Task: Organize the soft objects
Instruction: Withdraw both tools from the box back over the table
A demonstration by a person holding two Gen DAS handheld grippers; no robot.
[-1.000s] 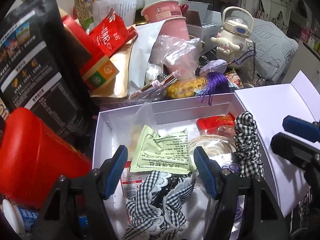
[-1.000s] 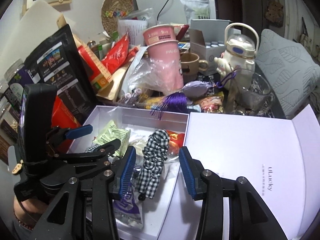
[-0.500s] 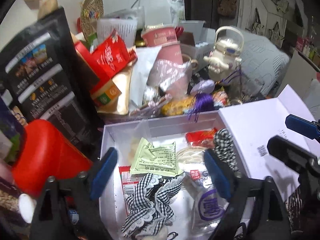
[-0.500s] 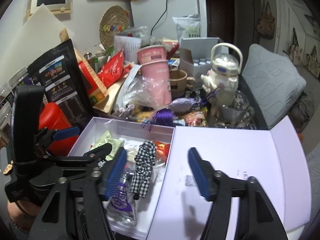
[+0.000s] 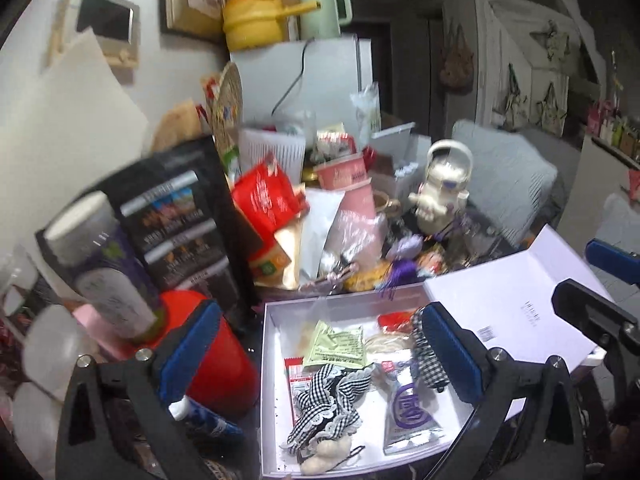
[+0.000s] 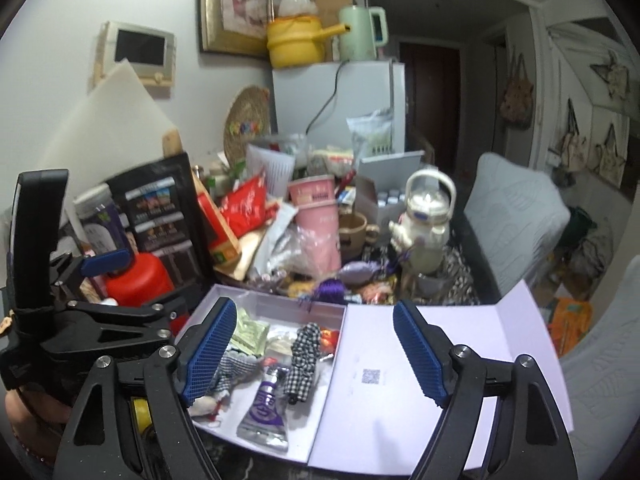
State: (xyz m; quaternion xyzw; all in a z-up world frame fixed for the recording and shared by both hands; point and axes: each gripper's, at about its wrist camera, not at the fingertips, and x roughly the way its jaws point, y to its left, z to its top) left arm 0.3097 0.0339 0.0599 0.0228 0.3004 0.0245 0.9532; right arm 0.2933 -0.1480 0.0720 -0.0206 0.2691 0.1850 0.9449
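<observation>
One white rectangular cardboard box (image 5: pixel 268 400), lid (image 6: pixel 440 360) folded flat open to its right, sits in front of me w/ the clutter pile behind it. One red plastic tub (image 5: pixel 224 364) just left of the box; one tall black printed snack bag (image 5: pixel 180 224) standing behind that; one cream teapot-shaped bottle w/ loop handle (image 6: pixel 426 224) further back on the right; one pink cup stack (image 6: pixel 320 220) mid-pile.

Inside the box, soft stuff, big to small: 2 black-and-white gingham fabric pieces – one lace-edged gingham bow (image 5: pixel 324 404) near the front left, one gingham scrunchie (image 6: pixel 304 356) lying lengthwise toward the lid side. One clear pouch w/ purple logo (image 6: pixel 266 412) at the front, between the two. One pale green foil sachet (image 5: pixel 336 348) toward the back left. One red snack packet (image 5: pixel 396 318) in the back right corner. One small cream fuzzy piece (image 5: pixel 324 450) at the front edge, touching the bow.

My left gripper (image 5: pixel 320 356) – blue pads (image 5: pixel 188 352) spread wide, nothing between them, above the box's left half, touching nothing. My right gripper (image 6: pixel 316 352) – also spread wide, empty, one finger over the box interior, the other over the lid; no contact.
</observation>
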